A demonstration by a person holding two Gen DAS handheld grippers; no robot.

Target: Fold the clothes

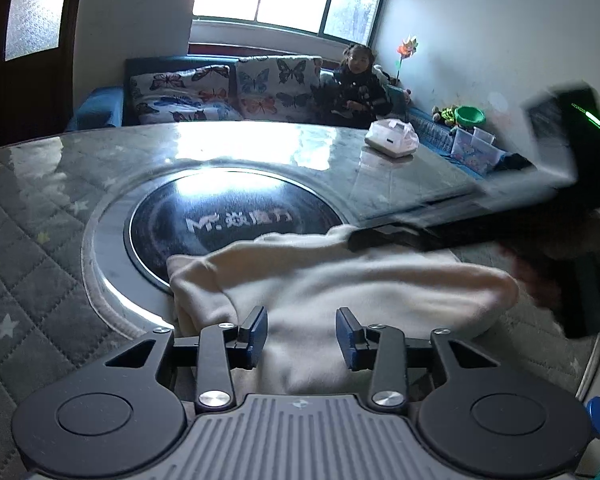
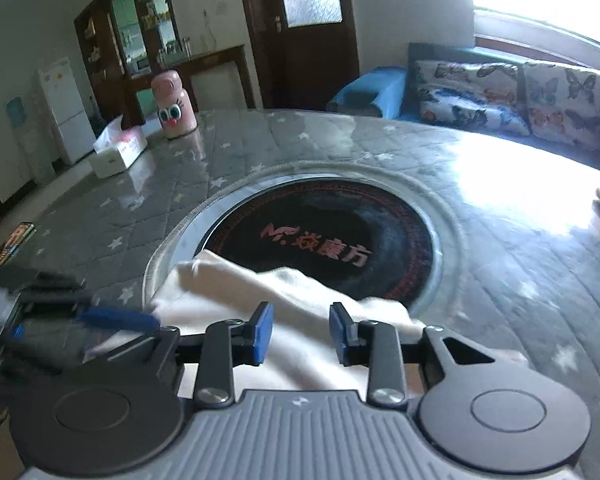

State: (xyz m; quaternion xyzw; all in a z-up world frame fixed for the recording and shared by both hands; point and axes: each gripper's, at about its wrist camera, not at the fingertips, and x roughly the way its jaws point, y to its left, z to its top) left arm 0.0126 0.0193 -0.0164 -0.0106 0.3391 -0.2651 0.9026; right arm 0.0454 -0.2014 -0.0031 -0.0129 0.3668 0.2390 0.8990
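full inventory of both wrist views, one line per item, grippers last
garment: 1, cream, table's near edge, partly over the black disc
black disc: 1, printed lettering, table centre
table: 1, grey quilted star cover under a glossy top
tissue box: 1, white and pink, far left
pink bottle: 1, cartoon eyes, beside the tissue box
phone: 1, table's left edge
white bundle: 1, far right of table
sofa: 1, blue, butterfly cushions, under the window
seated person: 1, dark clothes, on the sofa
green bowl: 1, by the wall
left gripper: open, over the garment
right gripper: open, over the garment
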